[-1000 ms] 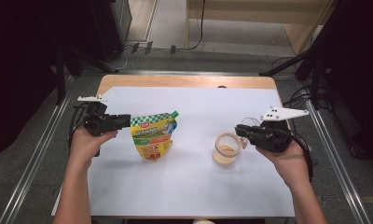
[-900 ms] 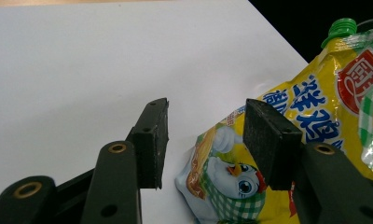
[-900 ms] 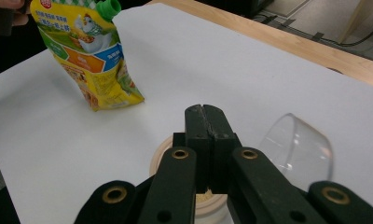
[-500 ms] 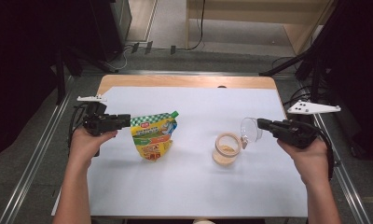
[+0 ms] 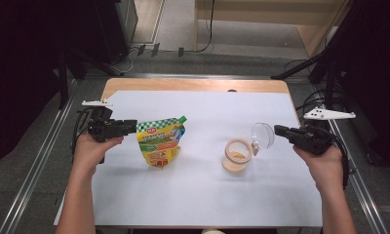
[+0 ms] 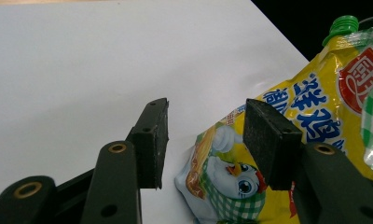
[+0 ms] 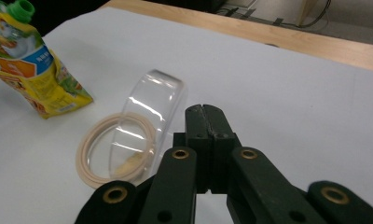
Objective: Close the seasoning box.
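Jaws further right, perhaps off lid [image 5: 262, 135]

I've got the pouch [image 5: 161, 142] on the sheet's [image 5: 198, 195] left, just beside my left gripper [image 5: 129, 126]. The jar [image 5: 237, 155] sits right of it, lid [image 5: 262, 135] flipped toward my right gripper [image 5: 280, 130].

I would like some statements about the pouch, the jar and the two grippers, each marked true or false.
1. The yellow pouch has a green cap. True.
2. The jar has its clear lid closed. False: the lid stands flipped open.
3. The right gripper has its jaws wide open. False: they are shut together.
4. The left gripper stands open beside the pouch. True.
5. The jar stands left of the pouch. False: it stands to its right.
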Tool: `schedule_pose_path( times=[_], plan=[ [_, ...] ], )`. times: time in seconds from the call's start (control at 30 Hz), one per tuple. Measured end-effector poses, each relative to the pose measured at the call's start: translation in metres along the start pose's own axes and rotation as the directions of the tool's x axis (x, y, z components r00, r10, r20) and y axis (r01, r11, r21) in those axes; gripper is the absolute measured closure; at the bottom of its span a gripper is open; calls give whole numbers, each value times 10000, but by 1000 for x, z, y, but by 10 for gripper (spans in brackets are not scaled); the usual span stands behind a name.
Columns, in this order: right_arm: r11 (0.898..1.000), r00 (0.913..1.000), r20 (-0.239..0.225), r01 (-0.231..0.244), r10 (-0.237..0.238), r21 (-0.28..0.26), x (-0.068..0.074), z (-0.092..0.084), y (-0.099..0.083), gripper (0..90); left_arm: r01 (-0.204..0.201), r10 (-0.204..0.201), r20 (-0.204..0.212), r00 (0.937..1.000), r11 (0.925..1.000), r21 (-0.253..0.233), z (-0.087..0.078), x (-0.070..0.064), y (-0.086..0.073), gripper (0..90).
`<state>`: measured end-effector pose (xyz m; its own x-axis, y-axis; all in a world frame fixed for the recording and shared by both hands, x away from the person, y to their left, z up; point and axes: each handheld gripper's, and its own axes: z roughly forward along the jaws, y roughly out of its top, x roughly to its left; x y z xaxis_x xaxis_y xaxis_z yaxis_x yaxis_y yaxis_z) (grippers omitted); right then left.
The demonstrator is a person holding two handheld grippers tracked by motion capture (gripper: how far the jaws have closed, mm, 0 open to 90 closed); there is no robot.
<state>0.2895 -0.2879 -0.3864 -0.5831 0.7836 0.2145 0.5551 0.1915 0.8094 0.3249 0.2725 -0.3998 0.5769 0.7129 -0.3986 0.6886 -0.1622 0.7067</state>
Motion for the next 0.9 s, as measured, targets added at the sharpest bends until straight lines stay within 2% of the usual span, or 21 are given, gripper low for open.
schedule_pose_path(
  times=[0.13, 0.27, 0.53, 0.9],
  plan=[
    [9996, 9999, 13, -162, 162, 218, -4, 9, -7, 900, 14, -14, 19, 10000, 10000, -7, 0, 0, 0, 513],
    [9989, 9992, -202, -348, 354, 322, -5, 19, -12, 900, 15, -15, 14, 10000, 10000, 51, 2, 0, 0, 512],
    [9984, 9994, -307, -150, 167, 550, 3, 32, -14, 900, 24, -25, 44, 10000, 9999, 147, 5, 0, 0, 511],
    [9993, 9971, -759, 97, -69, 367, 14, 34, -13, 900, 14, -16, 73, 10000, 9998, 188, 7, -1, 1, 510]
  ],
)
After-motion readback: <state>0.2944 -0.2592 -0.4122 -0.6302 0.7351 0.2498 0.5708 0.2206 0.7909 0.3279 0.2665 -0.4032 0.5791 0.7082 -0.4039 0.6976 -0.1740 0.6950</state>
